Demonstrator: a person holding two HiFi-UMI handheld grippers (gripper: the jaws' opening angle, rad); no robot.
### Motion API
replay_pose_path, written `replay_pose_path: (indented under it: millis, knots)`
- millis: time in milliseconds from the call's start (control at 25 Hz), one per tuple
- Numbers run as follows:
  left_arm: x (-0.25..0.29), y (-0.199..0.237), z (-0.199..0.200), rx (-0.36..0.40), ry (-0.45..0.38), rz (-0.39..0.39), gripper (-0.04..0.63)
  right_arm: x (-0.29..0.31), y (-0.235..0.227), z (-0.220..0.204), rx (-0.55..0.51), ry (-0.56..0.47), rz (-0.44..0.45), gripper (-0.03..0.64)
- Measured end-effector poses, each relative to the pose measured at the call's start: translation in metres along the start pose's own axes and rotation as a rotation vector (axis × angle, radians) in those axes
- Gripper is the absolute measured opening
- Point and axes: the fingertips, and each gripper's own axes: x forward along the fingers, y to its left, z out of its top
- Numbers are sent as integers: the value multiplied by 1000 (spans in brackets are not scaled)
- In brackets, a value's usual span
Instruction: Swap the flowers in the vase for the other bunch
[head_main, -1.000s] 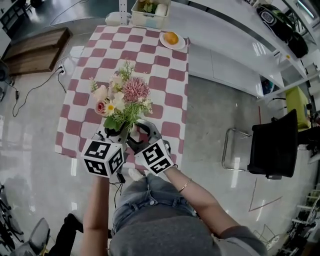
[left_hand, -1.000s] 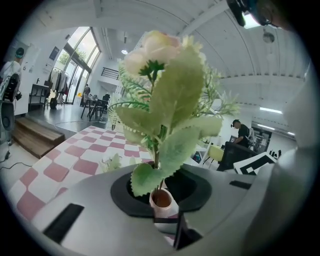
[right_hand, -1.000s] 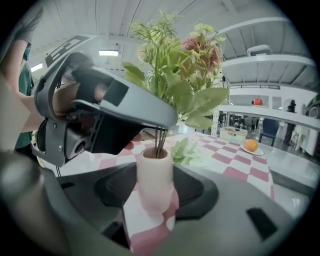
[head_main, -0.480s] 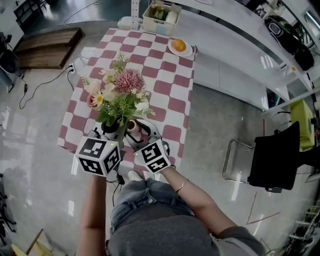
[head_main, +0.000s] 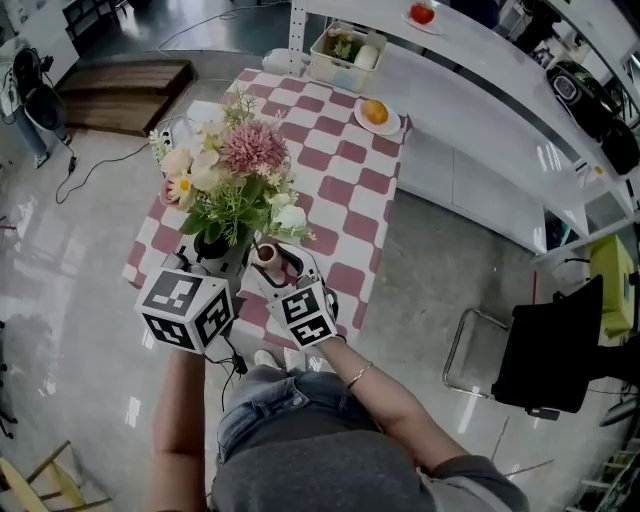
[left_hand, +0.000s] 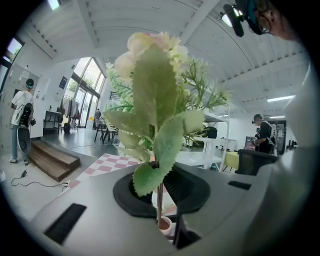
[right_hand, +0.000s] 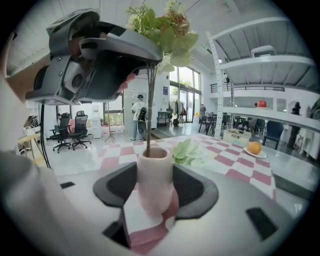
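While right claw clasps vase, left claw has just closed on flowers.

Head view: taken from above, aimed steeply down, the checkered table held at upper centre. Left gripper view: set close under the bouquet, aimed across the room. Right gripper view: set close before the vase. Shared by all three: bouquet, vase.

Left tongs, just closed, pinch the flower bunch.
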Motion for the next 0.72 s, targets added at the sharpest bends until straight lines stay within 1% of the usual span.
replay_pose_path:
  millis: [480, 600, 720]
  knots:
    - [-23, -2, 41, 11, -85, 67, 44, -1, 0, -2, -7, -5, 34, 236]
    - [-37, 4, 50, 29, -106, 107, 44, -2, 0, -2, -6, -10, 42, 236]
    - [-51, 15, 54, 51, -99, 164, 44, -4, 1, 0, -6, -13, 44, 236]
